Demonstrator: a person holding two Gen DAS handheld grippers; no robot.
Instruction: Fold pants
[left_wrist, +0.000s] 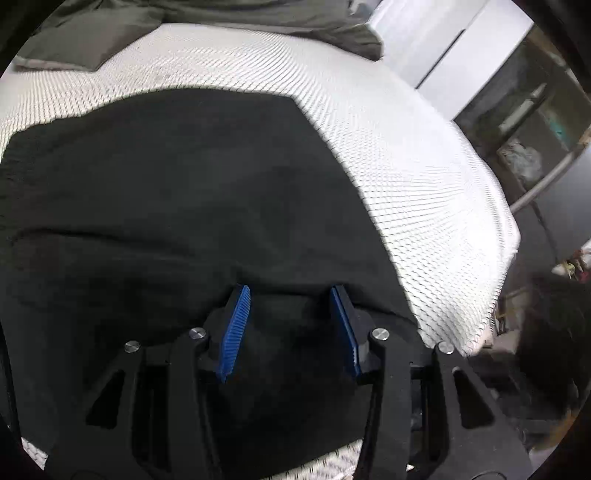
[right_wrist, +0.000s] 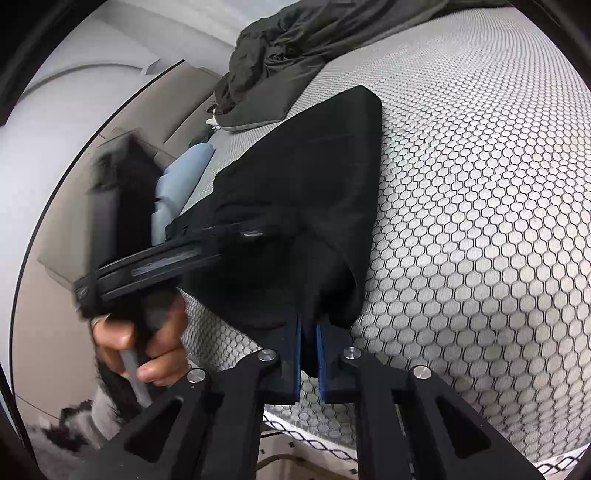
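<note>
— Between our right gripper's (right_wrist: 309, 325) blue ribbed pads (right_wrist: 297, 354): a pinched edge of the black pants (right_wrist: 303, 192), matte woven cloth, clamped tight.

— At our left gripper (left_wrist: 291, 295), jaws partly apart above the same pants (left_wrist: 177, 192), nothing held between them. We read no brand, label or writing anywhere.

— Agreed. Pants lie folded on the white mattress cover (right_wrist: 480, 206), a honeycomb-printed quilted fabric. Our left hand (right_wrist: 144, 347) shows beside it, wrapped round the other gripper's handle.

— Beyond that, we log a crumpled dark grey garment (right_wrist: 280, 48) at the far edge, and a pale blue cloth (right_wrist: 188, 166) beside the pants.
</note>
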